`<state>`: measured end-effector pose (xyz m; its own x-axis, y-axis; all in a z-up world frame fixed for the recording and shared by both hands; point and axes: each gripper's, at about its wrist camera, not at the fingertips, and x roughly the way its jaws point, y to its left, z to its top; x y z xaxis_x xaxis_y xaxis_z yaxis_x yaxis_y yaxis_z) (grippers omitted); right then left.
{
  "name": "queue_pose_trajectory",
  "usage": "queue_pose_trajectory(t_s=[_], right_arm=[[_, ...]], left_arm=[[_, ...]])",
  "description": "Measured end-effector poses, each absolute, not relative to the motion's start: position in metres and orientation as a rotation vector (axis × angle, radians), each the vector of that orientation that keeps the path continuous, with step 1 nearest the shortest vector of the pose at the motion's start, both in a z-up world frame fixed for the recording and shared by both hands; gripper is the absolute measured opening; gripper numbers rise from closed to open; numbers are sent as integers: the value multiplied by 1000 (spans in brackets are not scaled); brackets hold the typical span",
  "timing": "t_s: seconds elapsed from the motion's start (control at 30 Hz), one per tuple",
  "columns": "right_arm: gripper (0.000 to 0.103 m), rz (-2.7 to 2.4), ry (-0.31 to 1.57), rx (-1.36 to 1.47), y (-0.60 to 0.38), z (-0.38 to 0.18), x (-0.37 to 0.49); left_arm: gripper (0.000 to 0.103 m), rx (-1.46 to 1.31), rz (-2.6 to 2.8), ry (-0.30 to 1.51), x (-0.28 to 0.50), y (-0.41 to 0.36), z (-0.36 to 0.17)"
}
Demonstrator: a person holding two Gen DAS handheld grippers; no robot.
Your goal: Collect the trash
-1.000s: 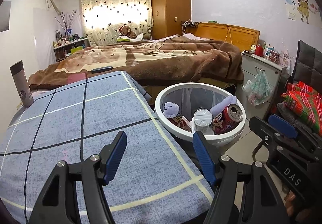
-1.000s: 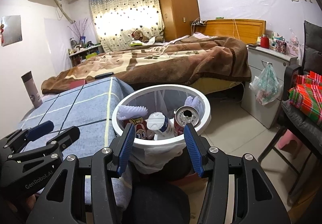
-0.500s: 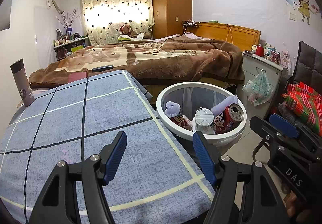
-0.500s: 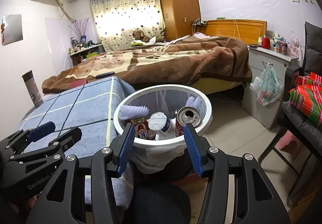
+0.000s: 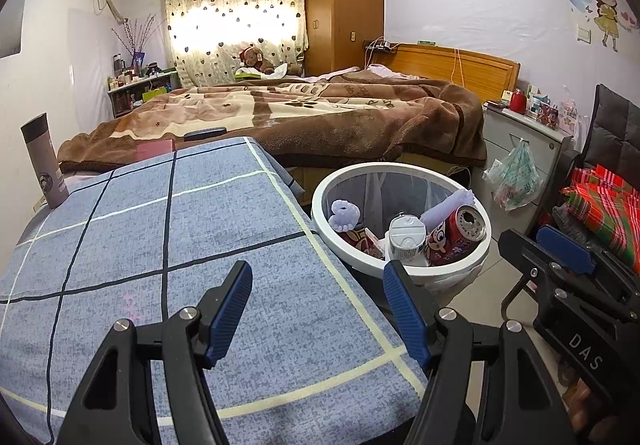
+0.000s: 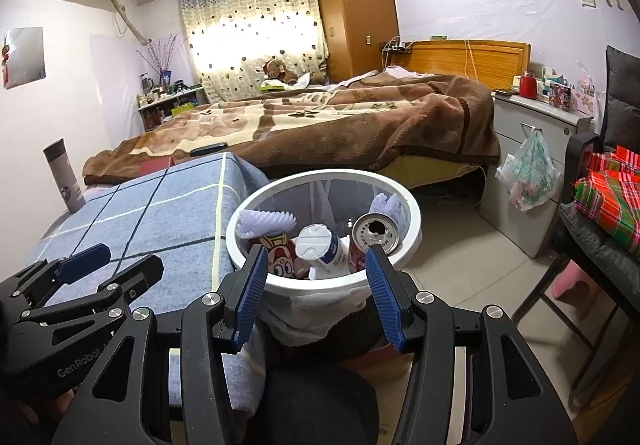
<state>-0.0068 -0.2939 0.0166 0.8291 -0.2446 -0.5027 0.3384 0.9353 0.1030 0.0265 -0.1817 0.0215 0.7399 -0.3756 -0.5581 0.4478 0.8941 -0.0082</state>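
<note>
A white-rimmed trash bin [image 5: 448, 272] [image 6: 412, 241] with a clear liner stands on the floor beside the blue checked table [image 5: 160, 245] [image 6: 160, 213]. In it lie a red drink can [image 5: 456, 235] [image 6: 374, 235], a white bottle [image 5: 406, 239] [image 6: 324, 249], a red cartoon packet [image 6: 278, 257] and lilac foam pieces [image 5: 344, 215] [image 6: 266, 223]. My left gripper [image 5: 318, 291] hangs open over the table's near right corner with nothing between its fingers. Just in front of the bin's near rim, my right gripper [image 6: 314, 269] is open and empty too.
A grey tumbler [image 5: 44, 161] [image 6: 64, 175] stands at the table's far left edge. Behind lies a bed with a brown blanket [image 5: 304, 117]. A grey cabinet [image 6: 536, 149] with a hanging bag and a chair with a plaid cloth [image 6: 612, 193] stand at the right.
</note>
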Motion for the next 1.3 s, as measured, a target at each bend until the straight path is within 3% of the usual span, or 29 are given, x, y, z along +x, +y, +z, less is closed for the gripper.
queue_pose_trajectory(t_s=[1.3], right_arm=[[52,-292,508,192,-292,20,-6]], left_arm=[[70,125,-448,584,28,-183,24]])
